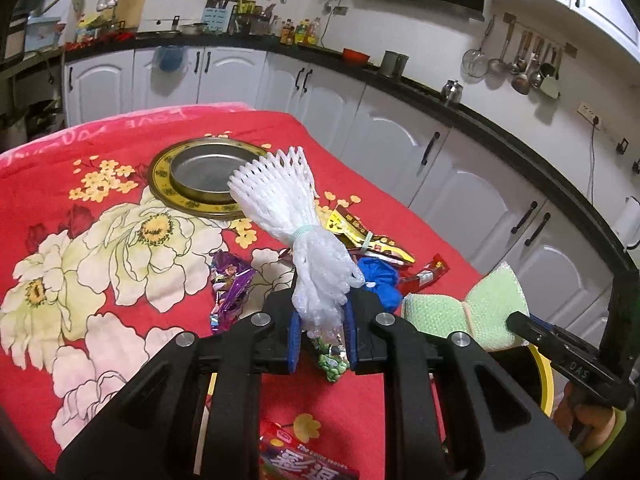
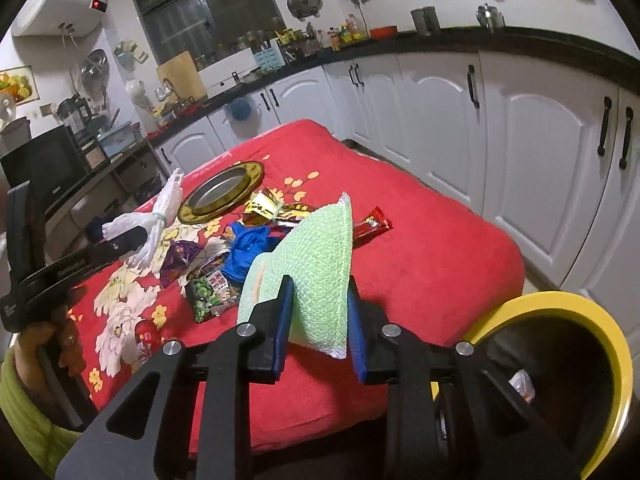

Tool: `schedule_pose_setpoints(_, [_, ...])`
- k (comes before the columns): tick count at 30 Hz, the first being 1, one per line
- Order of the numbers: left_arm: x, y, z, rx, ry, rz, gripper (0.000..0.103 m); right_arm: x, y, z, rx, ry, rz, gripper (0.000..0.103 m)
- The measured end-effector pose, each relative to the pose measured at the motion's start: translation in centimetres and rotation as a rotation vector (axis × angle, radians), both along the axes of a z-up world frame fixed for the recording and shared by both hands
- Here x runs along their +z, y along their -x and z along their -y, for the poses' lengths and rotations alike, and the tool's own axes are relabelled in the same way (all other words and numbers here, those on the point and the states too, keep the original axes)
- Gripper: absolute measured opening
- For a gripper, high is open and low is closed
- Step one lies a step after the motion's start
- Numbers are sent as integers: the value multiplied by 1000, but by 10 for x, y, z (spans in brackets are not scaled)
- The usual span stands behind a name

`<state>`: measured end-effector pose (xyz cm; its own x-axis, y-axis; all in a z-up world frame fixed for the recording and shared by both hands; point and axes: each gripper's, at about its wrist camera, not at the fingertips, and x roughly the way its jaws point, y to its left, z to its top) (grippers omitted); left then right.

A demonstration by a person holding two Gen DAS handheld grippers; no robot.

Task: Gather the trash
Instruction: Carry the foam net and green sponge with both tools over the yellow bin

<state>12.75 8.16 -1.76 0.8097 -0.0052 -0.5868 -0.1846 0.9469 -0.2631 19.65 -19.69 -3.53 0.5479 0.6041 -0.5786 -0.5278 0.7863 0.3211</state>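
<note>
Pinching white foam net (image 1: pixel 288 216), left claw (image 1: pixel 322 320) angled down; right claw (image 2: pixel 316 320) clamps green wrap (image 2: pixel 316 264).

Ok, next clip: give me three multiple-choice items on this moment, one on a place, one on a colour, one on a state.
1. Where is the bin?
A. on the counter
B. beside the cloth-covered table, near the right tool
C. on the metal plate

2. What colour is the bin's rim?
A. yellow
B. blue
C. white

3. What is the left tool doing?
A. hanging open
B. gripping a red wrapper
C. clamped on the white foam net

Key: B, its rim shows below the table edge; A, the rim is yellow; C, the net stands up between its pads.
</note>
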Motion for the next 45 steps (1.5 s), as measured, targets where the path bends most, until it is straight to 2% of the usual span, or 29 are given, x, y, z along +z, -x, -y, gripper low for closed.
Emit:
schedule_pose_setpoints(8, [13, 9, 13, -41, -14, 39, 11, 17, 14, 9, -25, 2, 69, 24])
schedule_pose_setpoints(23, [25, 15, 69, -193, -55, 72, 11, 43, 31, 44, -107, -26, 145, 24])
schedule_pose_setpoints(45, [19, 12, 151, -396, -99, 60, 11, 50, 48, 130, -302, -31, 188, 24])
